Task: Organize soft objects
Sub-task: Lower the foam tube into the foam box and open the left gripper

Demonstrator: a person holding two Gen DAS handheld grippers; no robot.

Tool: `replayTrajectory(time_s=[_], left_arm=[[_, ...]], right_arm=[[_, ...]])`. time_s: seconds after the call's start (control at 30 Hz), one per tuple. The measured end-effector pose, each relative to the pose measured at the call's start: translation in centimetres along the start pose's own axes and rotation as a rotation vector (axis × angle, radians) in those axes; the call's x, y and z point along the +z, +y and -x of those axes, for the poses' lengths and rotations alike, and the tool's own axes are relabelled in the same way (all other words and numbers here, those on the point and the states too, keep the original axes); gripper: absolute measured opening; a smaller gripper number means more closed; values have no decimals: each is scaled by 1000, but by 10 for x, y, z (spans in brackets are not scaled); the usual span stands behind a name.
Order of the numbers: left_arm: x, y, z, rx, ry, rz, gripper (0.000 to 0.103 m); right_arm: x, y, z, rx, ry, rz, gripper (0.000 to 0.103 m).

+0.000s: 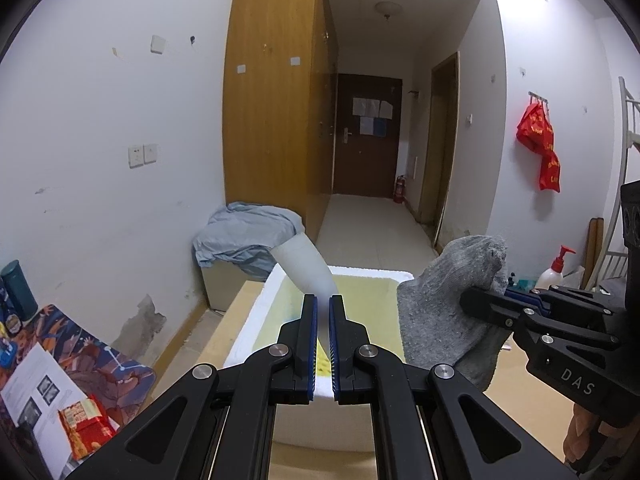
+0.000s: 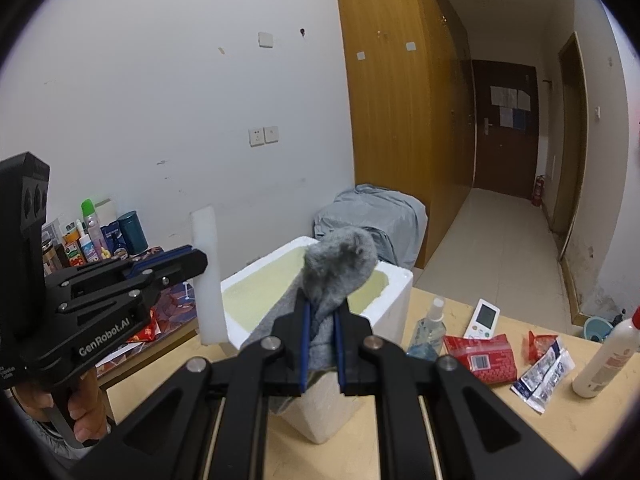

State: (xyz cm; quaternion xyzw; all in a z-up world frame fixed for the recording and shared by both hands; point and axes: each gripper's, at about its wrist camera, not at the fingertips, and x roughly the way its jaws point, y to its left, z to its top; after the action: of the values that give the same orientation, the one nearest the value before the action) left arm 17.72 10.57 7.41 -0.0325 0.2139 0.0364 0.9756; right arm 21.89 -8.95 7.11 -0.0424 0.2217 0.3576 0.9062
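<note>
Closest to us, our left gripper (image 1: 323,300) is pinched nearly closed on a white sock (image 1: 306,266), which sticks up stiffly from the fingertips above the near left corner of the foam box (image 1: 256,332). Our right gripper (image 2: 321,310) is clamped on a grey sock (image 2: 340,268), its fuzzy end bunched above the fingertips and the rest draped down between the pads, hanging over the same box. We see the box's yellowish inside open beneath both socks, and it sits on the pale wooden surface (image 2: 440,420). To the right on that surface lie a clear spray bottle (image 2: 430,330), a red packet (image 2: 482,354) and a white bottle (image 2: 608,356). Beyond the box, a blue-grey cloth (image 1: 244,236) is heaped over a low unit against the wall, and farther off the corridor runs to a dark door (image 1: 366,136).
</note>
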Motion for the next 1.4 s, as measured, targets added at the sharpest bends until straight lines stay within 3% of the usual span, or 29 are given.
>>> replayTrajectory(time_s=[1.03,1.4], left_arm=[[9,-2,-65,-37,71,-10,6],[9,-3,-68,-40,73,-17,7]], right_arm=[[10,-22,-20,-23,-12,-45,13],[10,-23,-18,-28,-13,-45,13]])
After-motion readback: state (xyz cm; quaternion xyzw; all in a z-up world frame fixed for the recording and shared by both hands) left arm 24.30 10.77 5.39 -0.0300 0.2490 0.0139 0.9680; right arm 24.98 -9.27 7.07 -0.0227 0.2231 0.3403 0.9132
